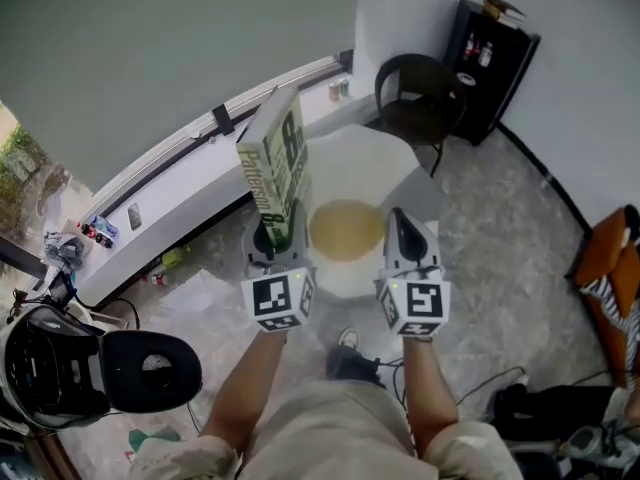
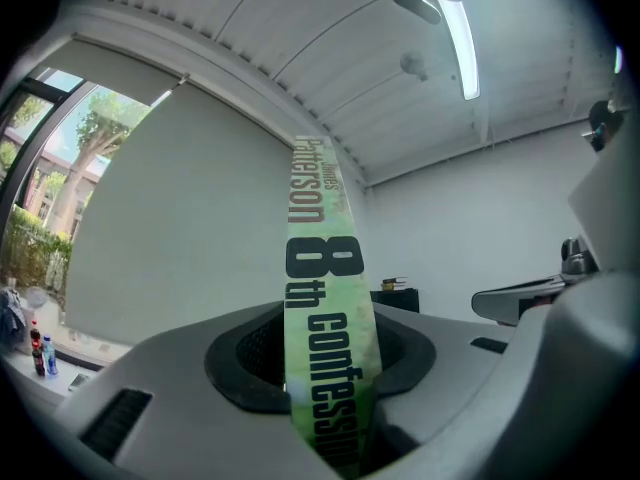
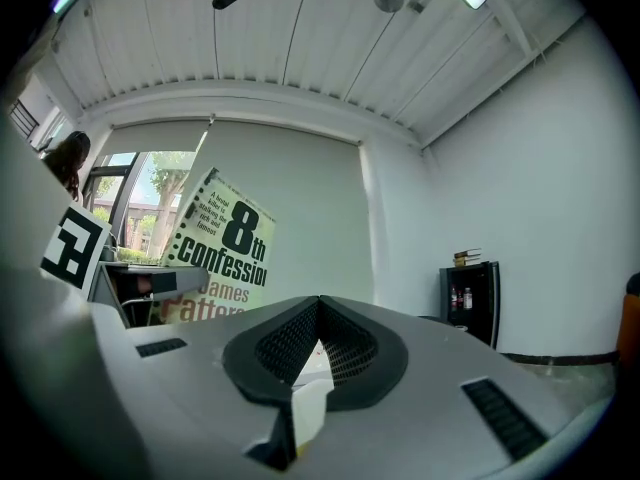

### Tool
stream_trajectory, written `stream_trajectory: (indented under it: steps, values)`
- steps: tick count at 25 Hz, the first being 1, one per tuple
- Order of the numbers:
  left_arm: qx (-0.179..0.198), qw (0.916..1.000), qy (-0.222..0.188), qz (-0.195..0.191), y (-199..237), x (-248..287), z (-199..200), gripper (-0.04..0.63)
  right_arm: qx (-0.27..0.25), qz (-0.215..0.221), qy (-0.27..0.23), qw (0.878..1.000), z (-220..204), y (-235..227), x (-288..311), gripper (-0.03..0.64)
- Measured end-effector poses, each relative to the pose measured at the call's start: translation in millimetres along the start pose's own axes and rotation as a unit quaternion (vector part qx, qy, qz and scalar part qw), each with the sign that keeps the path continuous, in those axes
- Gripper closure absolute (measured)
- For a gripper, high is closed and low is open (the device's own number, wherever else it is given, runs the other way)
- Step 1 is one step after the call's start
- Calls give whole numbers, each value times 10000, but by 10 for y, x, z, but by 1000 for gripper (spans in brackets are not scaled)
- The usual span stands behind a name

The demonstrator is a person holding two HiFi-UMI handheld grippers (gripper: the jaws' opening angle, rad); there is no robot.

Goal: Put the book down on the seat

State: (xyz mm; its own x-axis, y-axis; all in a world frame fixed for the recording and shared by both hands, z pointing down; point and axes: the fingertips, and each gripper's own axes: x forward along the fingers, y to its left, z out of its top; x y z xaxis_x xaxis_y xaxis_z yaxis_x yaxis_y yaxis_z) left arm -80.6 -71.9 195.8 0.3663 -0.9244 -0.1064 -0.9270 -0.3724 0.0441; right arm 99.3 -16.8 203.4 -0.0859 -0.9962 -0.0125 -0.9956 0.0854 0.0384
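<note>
The left gripper (image 1: pixel 272 236) had its jaws closed on the lower end of the book (image 1: pixel 280 163), the pads pressing its two covers with the green spine facing back toward that gripper's camera. The book stood nearly upright out of the jaws, its long axis rising away from them and leaning a little to the left in the head view. It hung in the air, touching nothing else.

The right gripper (image 1: pixel 402 230) was level beside the left one. Its jaws met at the tips and held nothing. It stood apart from the book, whose front cover showed off to its left.

The seat (image 1: pixel 345 228), white with a round tan middle, lay below and ahead, showing between the two grippers in the head view. The book's held end sat over the seat's left edge, so the tan middle lay down and to the right of the jaws.

Only the left hand could set it down. The move would likely call for carrying the book a little right, lowering it, and tipping its long axis from upright to flat before letting go. Released upright, it could topple off the left edge.
</note>
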Motion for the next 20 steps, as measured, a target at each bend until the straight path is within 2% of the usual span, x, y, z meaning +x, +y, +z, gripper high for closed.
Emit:
stream_trajectory:
  steps: [9, 20]
  values:
    - [153, 9999, -32, 33, -543, 815, -85, 430, 100, 54, 12, 9999, -100, -779, 568, 614]
    - [214, 9997, 53, 62, -723, 1335, -162, 430, 191, 64, 53, 9998, -115, -1178, 995, 614]
